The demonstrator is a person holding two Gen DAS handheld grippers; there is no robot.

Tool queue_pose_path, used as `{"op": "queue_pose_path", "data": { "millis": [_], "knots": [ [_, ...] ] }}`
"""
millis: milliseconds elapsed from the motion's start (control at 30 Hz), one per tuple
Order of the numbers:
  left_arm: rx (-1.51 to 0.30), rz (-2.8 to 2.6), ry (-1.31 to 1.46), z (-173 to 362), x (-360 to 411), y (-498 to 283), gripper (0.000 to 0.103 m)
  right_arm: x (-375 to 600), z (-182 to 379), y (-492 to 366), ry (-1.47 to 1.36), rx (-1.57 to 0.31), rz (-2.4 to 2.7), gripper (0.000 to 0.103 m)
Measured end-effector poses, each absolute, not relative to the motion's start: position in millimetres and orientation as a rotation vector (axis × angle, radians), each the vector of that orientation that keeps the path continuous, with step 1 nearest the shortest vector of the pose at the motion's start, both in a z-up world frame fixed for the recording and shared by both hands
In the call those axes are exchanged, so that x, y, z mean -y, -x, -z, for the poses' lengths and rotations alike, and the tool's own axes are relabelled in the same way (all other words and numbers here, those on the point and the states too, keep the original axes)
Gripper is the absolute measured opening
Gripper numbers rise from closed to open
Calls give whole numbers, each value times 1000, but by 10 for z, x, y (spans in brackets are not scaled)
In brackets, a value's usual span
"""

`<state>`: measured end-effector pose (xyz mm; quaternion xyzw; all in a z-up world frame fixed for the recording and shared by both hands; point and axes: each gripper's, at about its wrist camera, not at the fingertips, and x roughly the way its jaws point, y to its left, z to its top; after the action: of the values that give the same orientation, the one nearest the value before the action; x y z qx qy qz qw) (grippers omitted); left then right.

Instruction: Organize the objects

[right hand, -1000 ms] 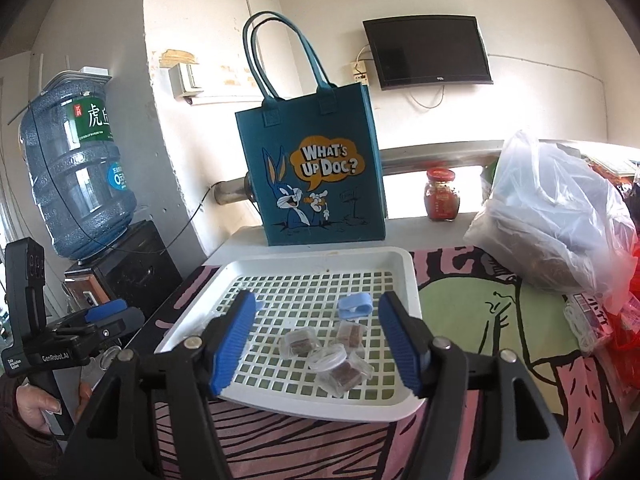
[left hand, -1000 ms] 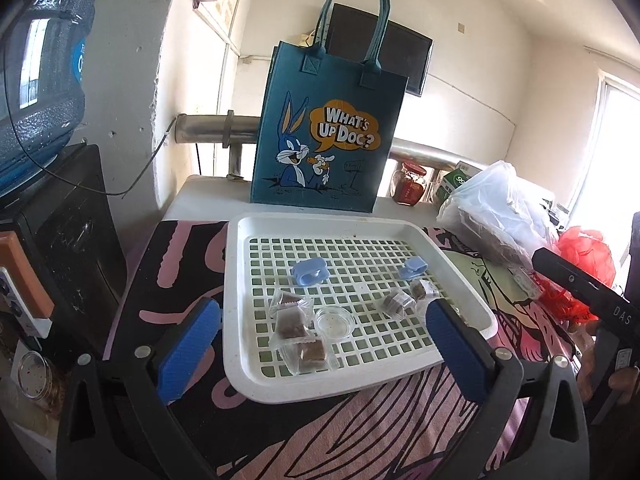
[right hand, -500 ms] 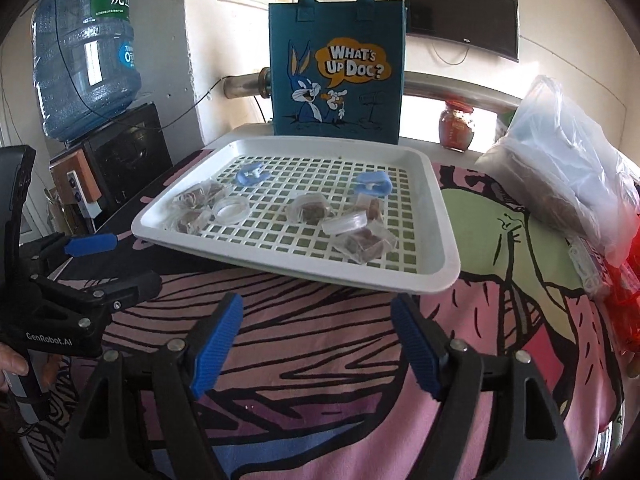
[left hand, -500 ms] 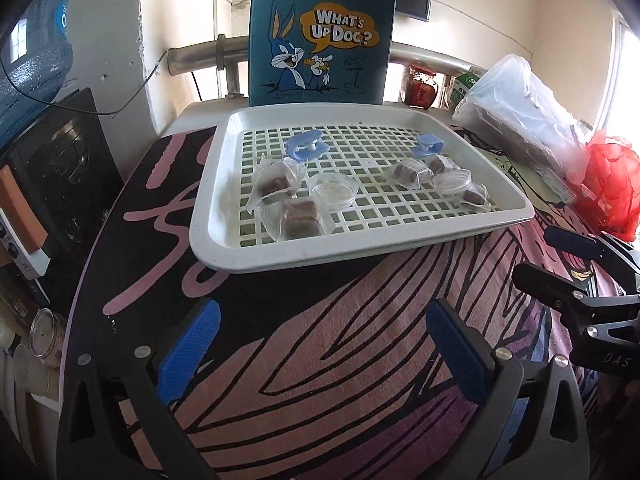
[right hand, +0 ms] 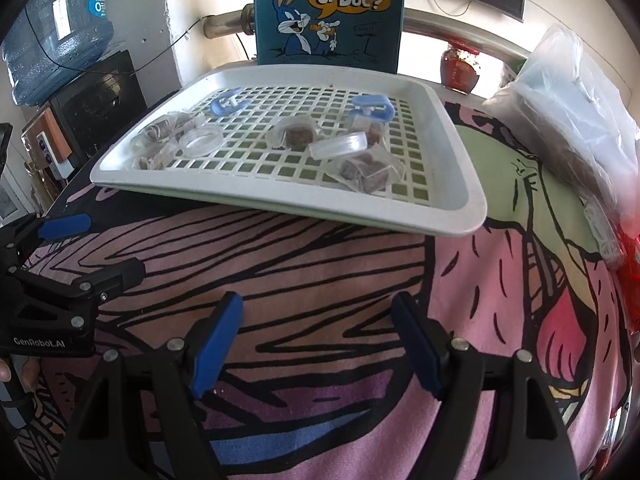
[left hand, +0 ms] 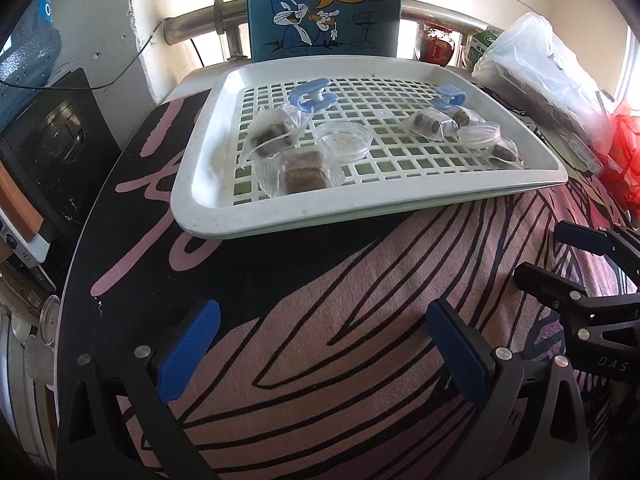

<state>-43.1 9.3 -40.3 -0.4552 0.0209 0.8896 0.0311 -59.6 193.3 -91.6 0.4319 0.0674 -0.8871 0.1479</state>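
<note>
A white grid tray [left hand: 304,212] [right hand: 460,216] sits on the patterned cloth. In it lie several clear bags of brown cubes [left hand: 304,168] [right hand: 368,170], two blue clips [left hand: 312,94] [right hand: 370,106], and small clear round dishes [left hand: 342,140] [right hand: 200,140]. My left gripper [left hand: 320,344] is open and empty, low over the cloth in front of the tray. My right gripper [right hand: 316,344] is open and empty, also in front of the tray. Each gripper shows at the edge of the other's view [left hand: 560,256] [right hand: 92,248].
A blue "What's Up Doc?" tote bag [left hand: 324,8] [right hand: 330,12] stands behind the tray. A clear plastic bag [right hand: 568,108] and red bag [left hand: 624,160] lie right. A red jar [right hand: 460,68] stands behind. A water bottle [right hand: 56,32] and black appliance [left hand: 52,140] stand left.
Both grippers have pulled back and dropped lower toward the cloth, so the tray now lies farther ahead of the fingers. Both stay open and empty.
</note>
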Motion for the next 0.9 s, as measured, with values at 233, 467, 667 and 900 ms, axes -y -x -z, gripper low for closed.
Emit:
{"op": "queue_pose_path", "data": {
  "millis": [233,467,667,900],
  "knots": [
    [-66,-2740,1407,403,-92,435,103,-1925,913,602,-1253,-192,2557,78],
    [-70,-2740,1408,402,-93,441,103,-1942,929,634,-1278,-182,2563,89],
    [-69,-2741,1408,406,-99,439,103,-1921,959,655,-1299,-188,2542,103],
    [-66,-2742,1407,414,-110,435,103,-1914,963,657,-1302,-186,2546,103]
  ]
}}
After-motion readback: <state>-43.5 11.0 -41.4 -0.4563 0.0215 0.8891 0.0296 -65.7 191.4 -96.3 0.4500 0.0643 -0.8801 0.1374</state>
